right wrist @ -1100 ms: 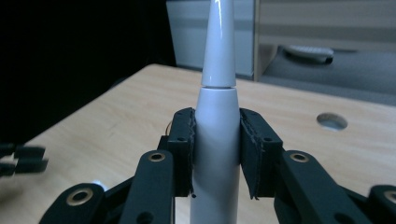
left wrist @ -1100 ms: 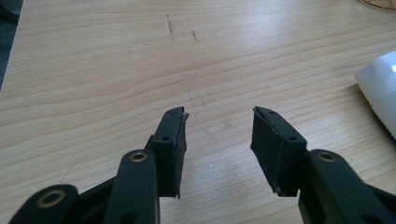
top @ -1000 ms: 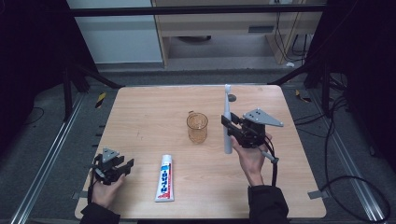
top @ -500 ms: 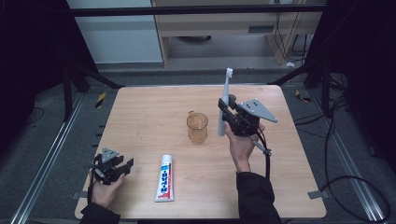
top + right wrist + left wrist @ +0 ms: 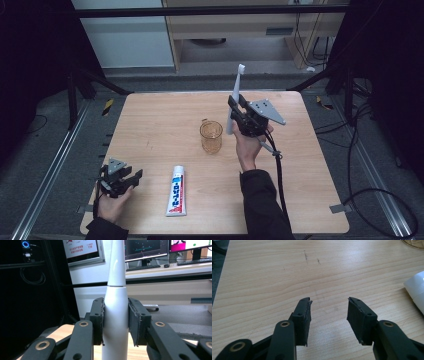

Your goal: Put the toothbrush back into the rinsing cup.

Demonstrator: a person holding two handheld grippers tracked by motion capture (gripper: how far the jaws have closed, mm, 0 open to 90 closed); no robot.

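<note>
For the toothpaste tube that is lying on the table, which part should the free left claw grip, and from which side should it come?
Judging by its pose, grip the toothpaste tube across its flat middle, coming from above. It lies flat with its cap end away from the person; the open left claw rests beside it.

Lab or office test bay: wooden table (image 5: 150, 125) in black frame, floor cables (image 5: 370, 195), monitors (image 5: 146, 250), keyboard (image 5: 142, 268).
</note>
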